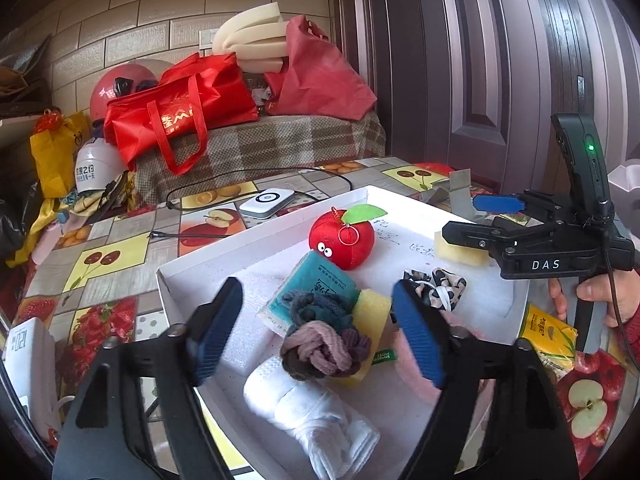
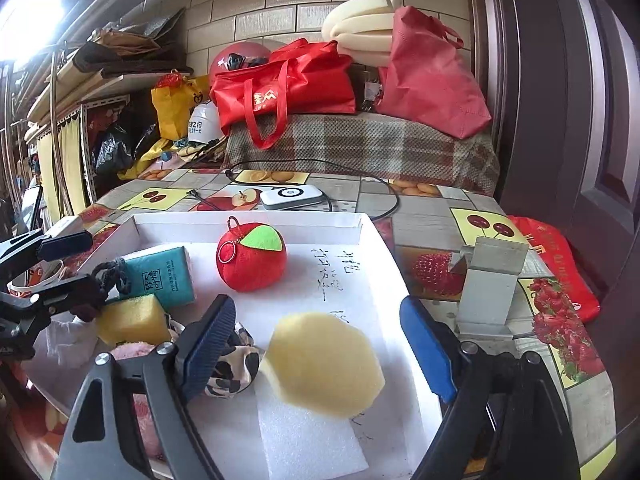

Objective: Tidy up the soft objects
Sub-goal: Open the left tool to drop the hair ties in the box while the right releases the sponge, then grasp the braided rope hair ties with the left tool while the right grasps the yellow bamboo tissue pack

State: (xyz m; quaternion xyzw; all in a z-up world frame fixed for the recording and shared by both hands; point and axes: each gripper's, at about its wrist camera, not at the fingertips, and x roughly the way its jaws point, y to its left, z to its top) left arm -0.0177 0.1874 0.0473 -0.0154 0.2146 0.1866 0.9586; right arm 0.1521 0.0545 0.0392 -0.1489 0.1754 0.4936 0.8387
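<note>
A white tray (image 1: 192,268) on the fruit-print table holds soft things: a red plush apple (image 1: 342,242), a teal tissue pack (image 1: 316,290), knitted scrunchies (image 1: 320,344), a yellow sponge (image 1: 374,312), a rolled white towel (image 1: 304,408), a spotted scrunchie (image 1: 436,288) and a pale yellow sponge (image 1: 456,254). My left gripper (image 1: 316,336) is open above the scrunchies. My right gripper (image 2: 320,344) is open, with the pale sponge (image 2: 324,364) lying between its fingers on the tray (image 2: 248,220). The apple (image 2: 252,258) sits beyond it.
A white device (image 1: 266,202) with a black cable lies behind the tray. A yellow tissue pack (image 1: 550,332) lies right of it. A grey metal bracket (image 2: 488,280) stands at the table's right edge. Red bags (image 1: 180,116) and foam (image 1: 252,40) sit on a plaid bench behind.
</note>
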